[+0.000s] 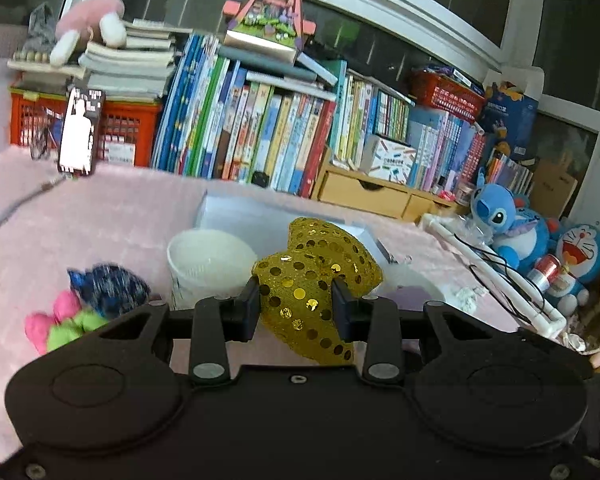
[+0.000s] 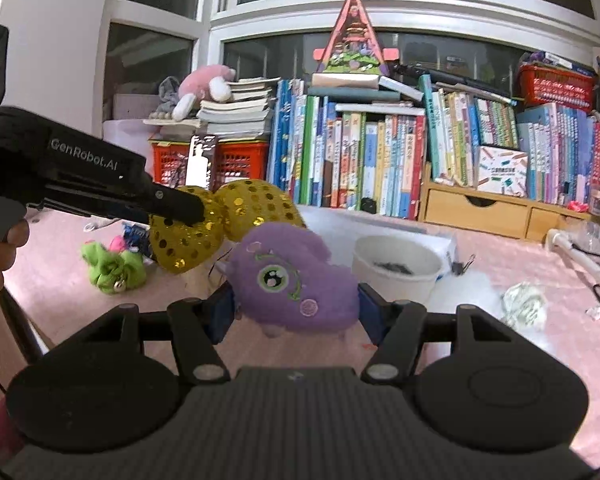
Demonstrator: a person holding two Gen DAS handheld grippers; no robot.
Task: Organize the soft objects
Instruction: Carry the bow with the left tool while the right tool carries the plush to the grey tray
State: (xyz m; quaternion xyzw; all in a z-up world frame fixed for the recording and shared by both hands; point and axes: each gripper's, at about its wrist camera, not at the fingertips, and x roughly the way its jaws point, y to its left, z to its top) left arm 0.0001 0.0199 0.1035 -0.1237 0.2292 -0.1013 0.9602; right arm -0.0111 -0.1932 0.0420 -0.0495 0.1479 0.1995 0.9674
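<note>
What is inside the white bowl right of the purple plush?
In the right wrist view, the white bowl holds a small dark clump; its near wall hides the rest of the bottom.

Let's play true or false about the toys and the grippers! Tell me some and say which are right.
1. The left hand-held gripper holds a gold sequinned soft toy. True.
2. The right hand-held gripper holds a green toy. False: it holds a purple plush toy.
3. The white paper bowl stands on the pink cloth. True.
4. The green and pink fabric toy is in the bowl. False: it lies on the cloth.
</note>
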